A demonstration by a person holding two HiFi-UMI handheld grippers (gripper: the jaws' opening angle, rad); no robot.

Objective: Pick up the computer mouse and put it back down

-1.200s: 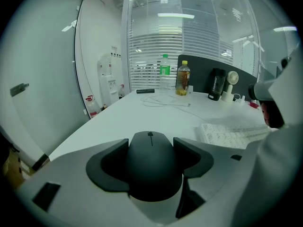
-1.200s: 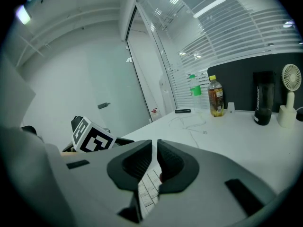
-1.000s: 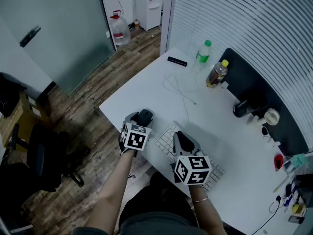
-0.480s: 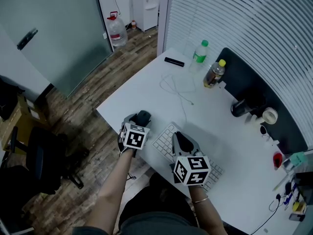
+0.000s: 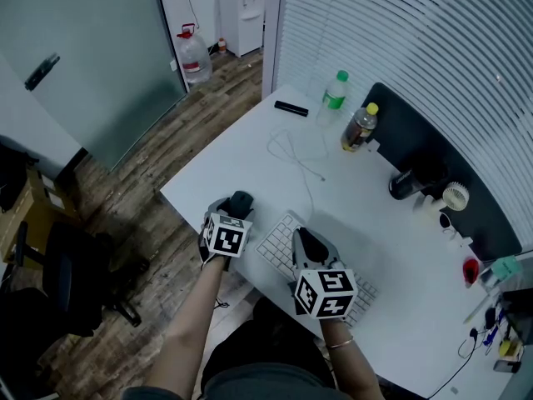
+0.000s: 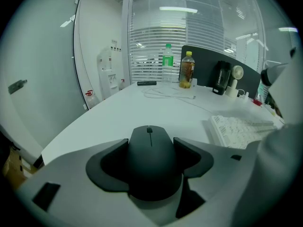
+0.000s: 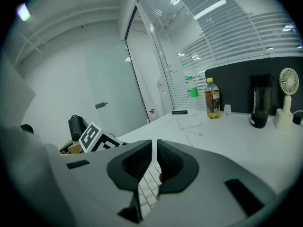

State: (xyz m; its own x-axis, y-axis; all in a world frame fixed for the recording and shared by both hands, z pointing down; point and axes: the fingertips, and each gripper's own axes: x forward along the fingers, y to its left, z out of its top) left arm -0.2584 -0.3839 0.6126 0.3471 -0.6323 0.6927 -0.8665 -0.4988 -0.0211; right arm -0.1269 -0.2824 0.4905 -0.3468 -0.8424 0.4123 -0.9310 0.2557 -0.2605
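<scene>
L gripper (image 6: pixel 151 145) jaws clamped on the mouse (image 5: pixel 242 202) sides, at desk (image 5: pixel 250 161) front edge, just beside kbd (image 5: pixel 279 242). Looks like grasp/lift step (can't tell if it's off the surface). Next: lower flat, then release. R gripper (image 7: pixel 155 162) jaws nearly touching, empty.

Near-left edge of counter (image 5: pixel 250 152): mouse (image 5: pixel 242 200), with keyboard (image 5: pixel 277 245) to its right.
mouse sits between left gripper (image 5: pixel 238 207) jaws; right gripper (image 5: pixel 307 240) over keyboard, jaws together. Cable (image 5: pixel 296 153) behind keyboard; remote (image 5: pixel 291 108) at far end, two bottles (image 5: pixel 358 127) right of it.
</scene>
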